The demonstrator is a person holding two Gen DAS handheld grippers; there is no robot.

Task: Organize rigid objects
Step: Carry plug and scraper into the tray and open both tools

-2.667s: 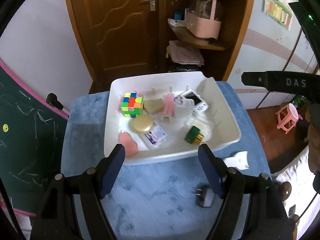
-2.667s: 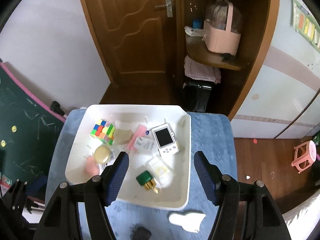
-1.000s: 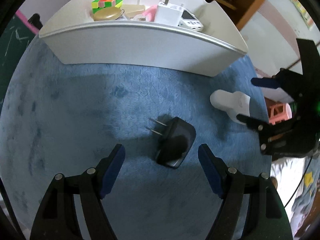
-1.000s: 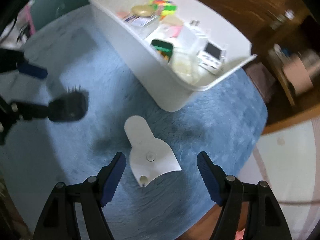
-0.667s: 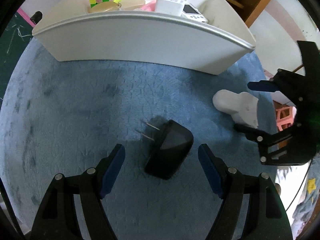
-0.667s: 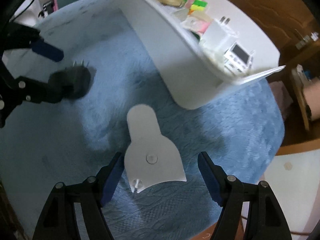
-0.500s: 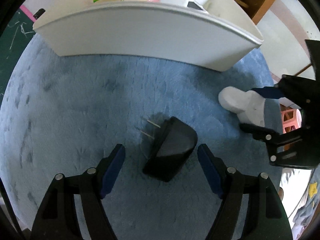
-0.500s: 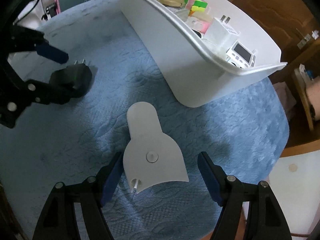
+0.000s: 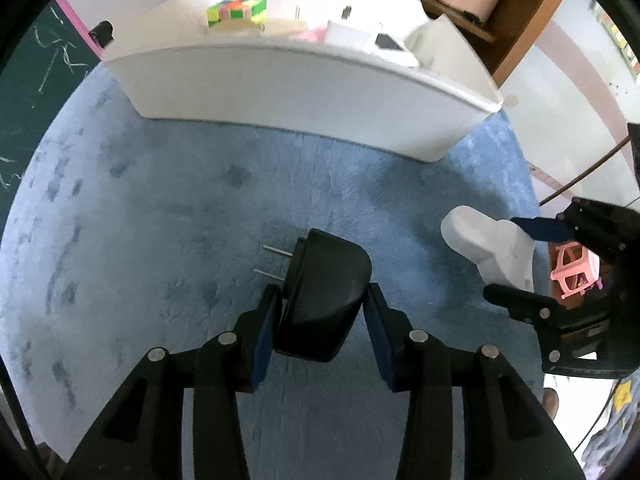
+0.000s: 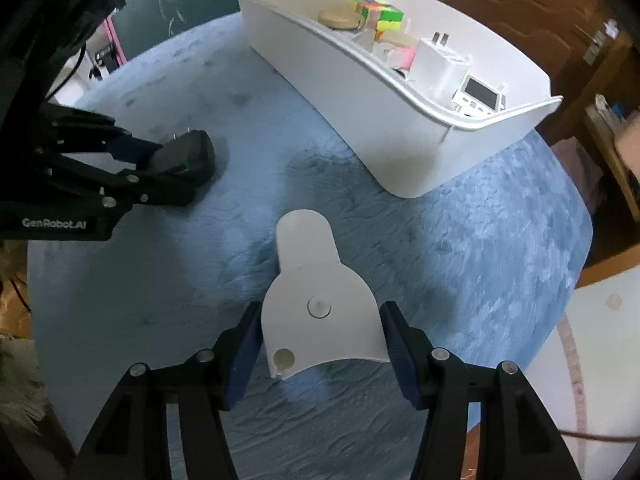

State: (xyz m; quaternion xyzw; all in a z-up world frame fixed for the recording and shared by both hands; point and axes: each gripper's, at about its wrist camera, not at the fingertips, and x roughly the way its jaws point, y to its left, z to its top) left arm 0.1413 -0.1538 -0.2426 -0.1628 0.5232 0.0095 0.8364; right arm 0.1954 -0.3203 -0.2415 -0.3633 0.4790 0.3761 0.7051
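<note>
The left gripper is low, its blue pads pressing both sides of a black plug adapter. The right gripper is closed around a white flat piece.

Glossy black plastic charger, matt white plastic bin, fuzzy blue cloth.

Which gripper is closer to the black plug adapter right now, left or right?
Left. The left gripper has its fingers on both sides of the black plug adapter, while the right gripper sits apart, around the white plastic piece.
</note>
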